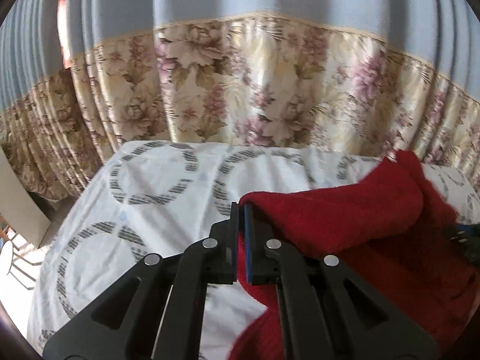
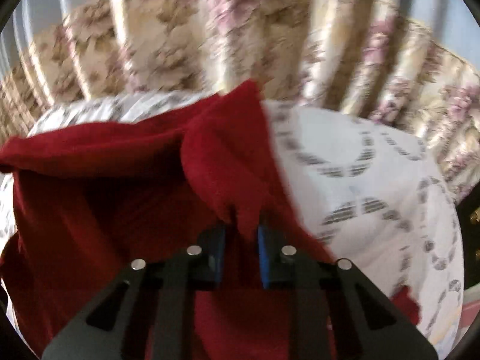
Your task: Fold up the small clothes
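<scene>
Red garment [image 2: 105, 180] on bed's white ring-patterned sheet [image 1: 168, 186], toward far edge by floral curtain [image 1: 240, 90]. Cloth partly lifted, bunched, draped in loose fold; no neat fold visible yet.

Left gripper [image 1: 241, 210] clenched on garment's edge, raising it off sheet. Right gripper [image 2: 241, 225] has cloth bunched between narrowly parted jaws; picture blurred, looks like grasp.

Judgement: fold under way, early to middle. Left: carry held edges across, lay flat, smooth, release.
</scene>
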A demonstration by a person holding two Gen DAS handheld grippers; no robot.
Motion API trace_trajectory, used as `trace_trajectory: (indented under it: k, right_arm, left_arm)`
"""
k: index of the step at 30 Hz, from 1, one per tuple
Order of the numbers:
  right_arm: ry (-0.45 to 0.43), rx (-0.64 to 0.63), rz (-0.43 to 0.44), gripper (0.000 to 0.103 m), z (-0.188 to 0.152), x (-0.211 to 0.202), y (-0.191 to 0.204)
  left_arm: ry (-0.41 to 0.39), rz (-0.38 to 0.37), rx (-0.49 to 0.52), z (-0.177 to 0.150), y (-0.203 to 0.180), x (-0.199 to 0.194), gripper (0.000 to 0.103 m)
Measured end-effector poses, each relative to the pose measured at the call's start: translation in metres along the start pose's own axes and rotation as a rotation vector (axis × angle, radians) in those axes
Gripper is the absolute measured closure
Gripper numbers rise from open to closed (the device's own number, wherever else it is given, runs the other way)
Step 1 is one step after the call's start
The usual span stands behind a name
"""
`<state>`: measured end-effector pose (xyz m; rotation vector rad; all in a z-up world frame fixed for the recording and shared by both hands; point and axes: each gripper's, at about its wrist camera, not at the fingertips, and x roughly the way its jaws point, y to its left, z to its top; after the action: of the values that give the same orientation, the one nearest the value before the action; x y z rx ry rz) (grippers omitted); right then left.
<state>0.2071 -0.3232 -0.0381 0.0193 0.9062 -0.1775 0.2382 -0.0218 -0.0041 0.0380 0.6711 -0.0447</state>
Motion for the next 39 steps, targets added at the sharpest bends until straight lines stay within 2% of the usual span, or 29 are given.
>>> trace_trajectory:
  k: [4,10,13,17,20,21,22,23,24,25,26,30,34,39]
  right_arm:
    - [-0.052,0.060,-0.092,0.086,0.016,-0.011,-0.055]
    - [-0.032,0.133,-0.123,0.087,0.039,0.007,-0.132]
    - [-0.022,0.115,-0.106,0.087,0.045,0.020,-0.143]
    - [0.002,0.089,-0.084,0.086,0.051,0.041,-0.132]
    - [-0.006,0.074,-0.112,0.080,0.055,0.047,-0.126]
    - [-0.029,0.065,-0.143,0.072,0.057,0.044,-0.125]
    - [-0.053,0.064,-0.171,0.066,0.057,0.037,-0.126]
    - [-0.077,0.072,-0.175,0.059,0.057,0.029,-0.128]
    - [-0.096,0.079,-0.162,0.058,0.056,0.021,-0.130]
    - [-0.109,0.080,-0.149,0.058,0.054,0.010,-0.133]
    - [-0.120,0.081,-0.142,0.058,0.050,-0.001,-0.134]
    - [-0.165,0.114,-0.101,0.048,0.014,-0.051,-0.140]
    - [-0.175,0.102,-0.064,0.044,-0.051,-0.099,-0.131]
    - [-0.153,0.070,-0.003,0.036,-0.127,-0.130,-0.112]
  left_arm:
    - [-0.009,0.063,-0.036,0.012,0.027,0.007,0.102]
    - [0.007,0.142,-0.099,0.034,0.071,0.030,0.102]
    - [0.036,0.167,-0.160,0.043,0.098,0.046,0.102]
    - [0.093,0.175,-0.242,0.046,0.127,0.070,0.102]
    - [0.131,0.156,-0.255,0.045,0.131,0.088,0.100]
    - [0.127,0.174,-0.253,0.046,0.132,0.089,0.101]
    - [0.111,0.193,-0.251,0.049,0.134,0.086,0.095]
    - [0.108,0.177,-0.261,0.051,0.136,0.082,0.063]
    - [0.086,0.158,-0.284,0.053,0.141,0.071,0.046]
    - [0.050,0.172,-0.285,0.053,0.141,0.060,0.033]
    - [0.022,0.186,-0.262,0.052,0.140,0.047,0.033]
    - [0.007,0.169,-0.156,0.030,0.127,0.004,0.032]
    - [-0.005,0.143,-0.042,-0.028,0.105,-0.053,0.027]
    - [0.016,0.054,0.041,-0.106,0.075,-0.114,0.024]
